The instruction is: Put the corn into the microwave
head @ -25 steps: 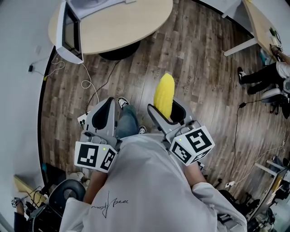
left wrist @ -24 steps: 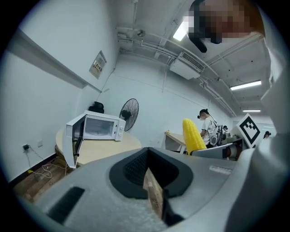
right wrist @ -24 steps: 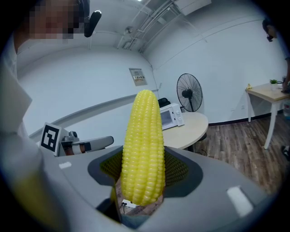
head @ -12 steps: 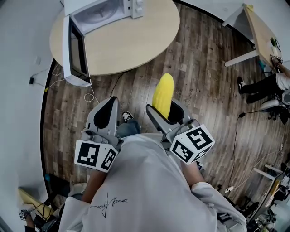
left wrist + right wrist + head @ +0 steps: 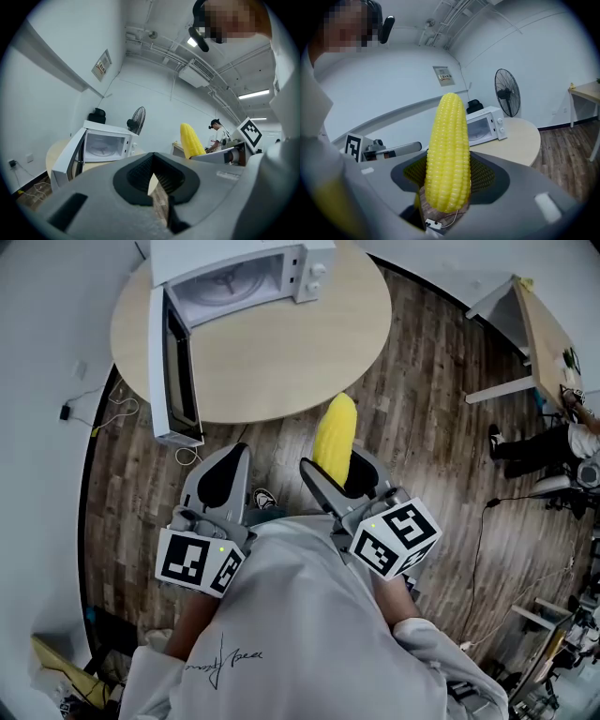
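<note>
A yellow corn cob (image 5: 335, 435) stands upright between the jaws of my right gripper (image 5: 339, 465), which is shut on it; in the right gripper view the corn (image 5: 447, 154) fills the middle. The white microwave (image 5: 239, 277) sits at the far side of a round wooden table (image 5: 291, 352), its door (image 5: 173, 367) swung wide open to the left and its cavity empty. Both grippers hover over the floor just short of the table's near edge. My left gripper (image 5: 228, 456) is shut with nothing in it, and it faces the open microwave (image 5: 105, 144).
A standing fan (image 5: 506, 91) is behind the table. A second desk (image 5: 539, 324) stands at the right with a person (image 5: 544, 442) beside it. Cables (image 5: 122, 404) trail over the wood floor by the left wall. My own shoe (image 5: 262, 498) shows between the grippers.
The table and microwave have slid down and nearer in the head view as both grippers moved forward toward them. The corn stays in the right gripper's hold.
</note>
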`<state>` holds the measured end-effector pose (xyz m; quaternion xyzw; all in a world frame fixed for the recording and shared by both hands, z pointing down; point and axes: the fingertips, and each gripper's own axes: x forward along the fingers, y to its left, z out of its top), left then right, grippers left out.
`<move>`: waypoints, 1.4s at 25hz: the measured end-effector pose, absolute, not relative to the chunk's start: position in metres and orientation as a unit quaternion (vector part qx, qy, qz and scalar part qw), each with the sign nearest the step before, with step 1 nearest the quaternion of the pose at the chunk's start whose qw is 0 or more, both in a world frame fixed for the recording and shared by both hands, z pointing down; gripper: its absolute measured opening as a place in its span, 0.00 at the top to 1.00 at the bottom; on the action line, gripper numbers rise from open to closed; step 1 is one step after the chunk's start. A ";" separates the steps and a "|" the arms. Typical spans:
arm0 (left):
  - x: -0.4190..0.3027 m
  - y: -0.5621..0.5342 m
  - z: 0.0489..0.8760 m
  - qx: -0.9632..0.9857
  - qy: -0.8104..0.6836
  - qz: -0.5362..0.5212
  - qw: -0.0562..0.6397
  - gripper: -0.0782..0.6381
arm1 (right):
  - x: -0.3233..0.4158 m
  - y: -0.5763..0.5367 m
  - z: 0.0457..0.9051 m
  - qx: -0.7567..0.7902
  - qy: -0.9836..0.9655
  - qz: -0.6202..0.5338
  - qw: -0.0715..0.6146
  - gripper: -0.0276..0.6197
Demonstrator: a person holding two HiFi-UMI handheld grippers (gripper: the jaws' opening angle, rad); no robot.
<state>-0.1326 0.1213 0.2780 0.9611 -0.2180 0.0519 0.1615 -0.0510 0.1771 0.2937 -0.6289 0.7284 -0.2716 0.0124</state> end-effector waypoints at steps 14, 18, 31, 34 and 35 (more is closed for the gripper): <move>-0.119 0.078 0.289 0.956 -0.226 0.052 0.180 0.90 | -0.032 0.127 0.303 -0.628 0.726 -0.278 0.001 0.56; -0.105 0.060 0.291 0.953 -0.235 0.057 0.183 0.90 | -0.016 0.107 0.305 -0.624 0.728 -0.282 0.005 0.56; -0.038 0.007 0.303 0.950 -0.245 0.092 0.171 0.90 | 0.044 0.041 0.310 -0.592 0.752 -0.291 -0.001 0.56; -0.029 -0.009 0.301 0.947 -0.261 0.086 0.164 0.90 | 0.056 0.025 0.312 -0.583 0.758 -0.292 -0.001 0.56; -0.026 -0.013 0.301 0.946 -0.265 0.086 0.164 0.90 | 0.060 0.021 0.313 -0.580 0.760 -0.292 -0.001 0.56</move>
